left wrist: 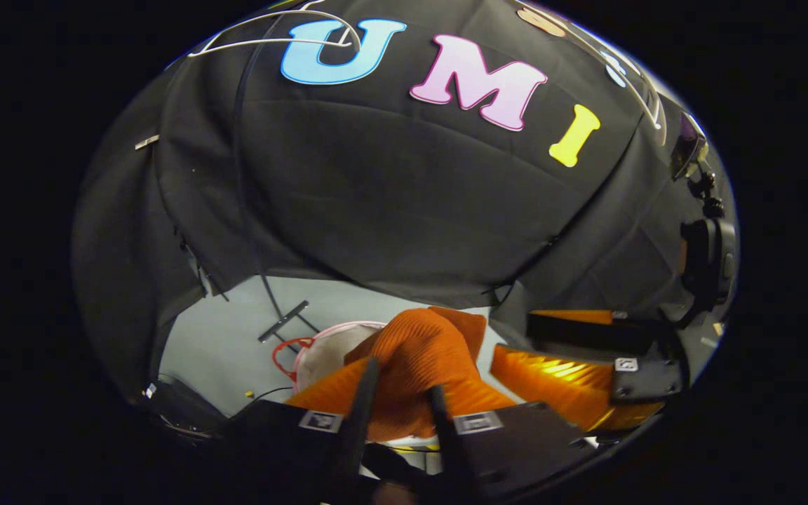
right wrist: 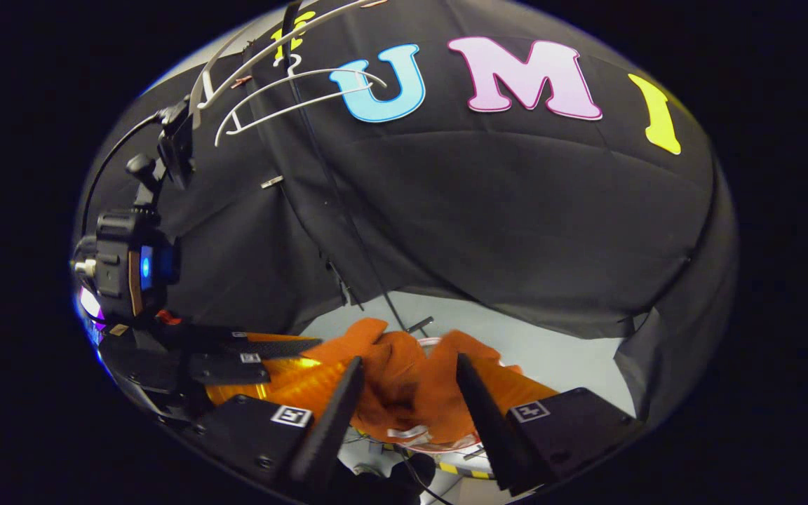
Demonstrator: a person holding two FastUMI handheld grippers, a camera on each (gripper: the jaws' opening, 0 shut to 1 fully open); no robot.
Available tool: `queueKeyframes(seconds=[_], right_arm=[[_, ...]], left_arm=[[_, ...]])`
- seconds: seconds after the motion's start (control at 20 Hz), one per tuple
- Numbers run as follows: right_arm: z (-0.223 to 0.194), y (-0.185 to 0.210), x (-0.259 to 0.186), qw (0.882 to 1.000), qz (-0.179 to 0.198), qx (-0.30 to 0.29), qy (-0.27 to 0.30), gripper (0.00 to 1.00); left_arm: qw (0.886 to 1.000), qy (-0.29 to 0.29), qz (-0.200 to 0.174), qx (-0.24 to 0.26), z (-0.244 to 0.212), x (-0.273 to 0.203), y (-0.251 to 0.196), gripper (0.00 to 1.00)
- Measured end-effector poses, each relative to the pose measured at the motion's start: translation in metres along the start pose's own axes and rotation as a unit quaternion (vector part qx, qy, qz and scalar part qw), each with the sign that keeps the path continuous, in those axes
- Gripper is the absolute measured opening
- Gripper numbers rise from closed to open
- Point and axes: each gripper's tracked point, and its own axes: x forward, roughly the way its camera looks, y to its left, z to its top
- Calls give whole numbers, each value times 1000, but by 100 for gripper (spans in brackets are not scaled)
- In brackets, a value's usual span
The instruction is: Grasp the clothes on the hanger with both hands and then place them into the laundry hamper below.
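Observation:
An orange ribbed garment is bunched up just above the white laundry hamper with its pink rim. My left gripper is shut on a fold of the cloth, its fingers close together. In the right gripper view the same garment sits between the wide-apart fingers of my right gripper, which stands open. A bit of the hamper rim shows under the cloth. The left gripper's casing lies close on the left, touching the garment. The right gripper's casing appears at the right of the left gripper view.
Bare white hangers hang high on the left, against the black cloth wall. A hanger also shows at the top of the left gripper view. Grey floor surrounds the hamper, with a red handle at its side and striped tape below.

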Motion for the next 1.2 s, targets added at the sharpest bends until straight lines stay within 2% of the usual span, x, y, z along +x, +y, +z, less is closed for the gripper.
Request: queueKeyframes(seconds=[0.1, 0.2, 0.25, 0.4, 0.45, 0.5, 0.6, 0.65, 0.7, 0.75, 0.95, 1.15, 1.2], right_arm=[[-5, -12, 4, 1000, -12, -11, 7, 91], [-7, -16, 4, 1000, -13, -12, 10, 91], [-7, -18, 5, 1000, -13, -11, 11, 92], [-11, -16, 5, 1000, -14, -11, 17, 93], [-11, -16, 5, 1000, -13, -11, 16, 93], [-10, -15, 4, 1000, -12, -11, 14, 94], [-13, -15, 1, 1000, -14, -15, 12, 94], [-15, -11, -4, 1000, -15, -18, 11, 88], [-16, -6, -8, 1000, -14, -18, 10, 97], [-15, -2, -13, 1000, -13, -19, 5, 99], [-14, 13, -35, 999, -28, -17, -18, 99], [-18, 44, -70, 998, -44, -13, -45, 99], [-17, 53, -80, 997, -49, -15, -55, 99]], left_arm=[[1000, -15, 13, 6, 2, -4, 11, 99], [999, -25, 18, 7, 13, -15, 14, 92], [999, -28, 20, 5, 14, -13, 16, 95], [999, -33, 18, -2, 17, -18, 19, 95], [999, -36, 16, -3, 17, -20, 18, 92], [999, -39, 15, -3, 18, -22, 17, 96], [999, -41, 14, 5, 17, -27, 17, 96], [999, -44, 15, 10, 16, -30, 18, 96], [999, -48, 15, 13, 17, -34, 18, 96], [998, -54, 12, 13, 17, -39, 17, 96], [997, -75, -11, 9, 17, -69, 11, 95], [995, -97, -25, 27, 4, -113, 15, 95], [994, -102, -29, 34, 1, -124, 16, 92]])
